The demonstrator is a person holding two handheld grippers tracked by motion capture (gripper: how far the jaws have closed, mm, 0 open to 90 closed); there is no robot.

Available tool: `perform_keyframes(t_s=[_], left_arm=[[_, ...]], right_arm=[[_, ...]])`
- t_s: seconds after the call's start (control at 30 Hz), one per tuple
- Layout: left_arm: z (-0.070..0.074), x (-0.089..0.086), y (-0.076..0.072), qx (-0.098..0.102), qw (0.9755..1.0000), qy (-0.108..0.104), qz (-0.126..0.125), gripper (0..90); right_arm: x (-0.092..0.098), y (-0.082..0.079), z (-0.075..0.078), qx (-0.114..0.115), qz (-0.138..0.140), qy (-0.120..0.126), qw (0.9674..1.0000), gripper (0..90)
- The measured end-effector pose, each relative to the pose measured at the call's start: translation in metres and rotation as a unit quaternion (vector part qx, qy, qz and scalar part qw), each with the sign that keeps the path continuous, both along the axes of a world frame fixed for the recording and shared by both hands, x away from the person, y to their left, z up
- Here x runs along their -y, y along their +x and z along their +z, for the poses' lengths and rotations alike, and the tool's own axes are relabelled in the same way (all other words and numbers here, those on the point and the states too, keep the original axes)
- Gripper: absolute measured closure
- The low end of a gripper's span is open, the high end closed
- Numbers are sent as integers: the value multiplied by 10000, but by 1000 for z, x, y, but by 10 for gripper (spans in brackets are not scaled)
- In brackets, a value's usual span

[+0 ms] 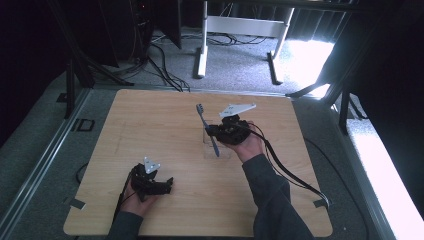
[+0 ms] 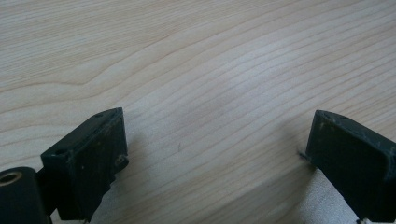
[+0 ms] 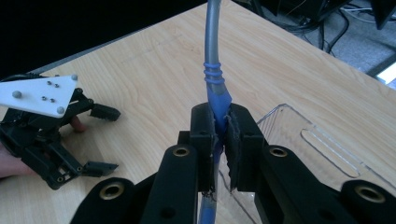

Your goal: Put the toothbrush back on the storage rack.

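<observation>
A toothbrush [image 1: 204,119] with a grey neck and a blue handle [image 3: 217,88] stands tilted above the middle of the wooden table [image 1: 150,120], its bristle head pointing to the far side. My right gripper [image 1: 213,133] is shut on the blue handle, both pads pressing on it [image 3: 221,122]. Under it lies a clear plastic tray [image 3: 327,144], and the handle's lower end reaches down over the tray [image 1: 223,152]. My left gripper [image 1: 162,181] rests near the front left of the table, open, with bare wood between its jaws [image 2: 215,144]. It also appears in the right gripper view [image 3: 105,140].
Cables trail from both grippers across the table's front. Beyond the table's far edge are a white desk frame [image 1: 240,25], floor cables [image 1: 160,65] and dark curtains. Bare wood stretches to the left and far side of the toothbrush.
</observation>
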State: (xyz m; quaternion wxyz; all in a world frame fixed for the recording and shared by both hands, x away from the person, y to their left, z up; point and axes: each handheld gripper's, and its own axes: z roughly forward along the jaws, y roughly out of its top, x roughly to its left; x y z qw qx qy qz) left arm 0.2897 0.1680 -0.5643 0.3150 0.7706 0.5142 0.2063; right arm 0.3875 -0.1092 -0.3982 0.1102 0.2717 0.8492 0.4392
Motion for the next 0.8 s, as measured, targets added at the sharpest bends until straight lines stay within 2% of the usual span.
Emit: perform_keyframes(t_s=[0.8], left_arm=[[0,0,0,-5,10000,2,-5,55]], right_arm=[[3,6,3,217,-277,253,9991,816]])
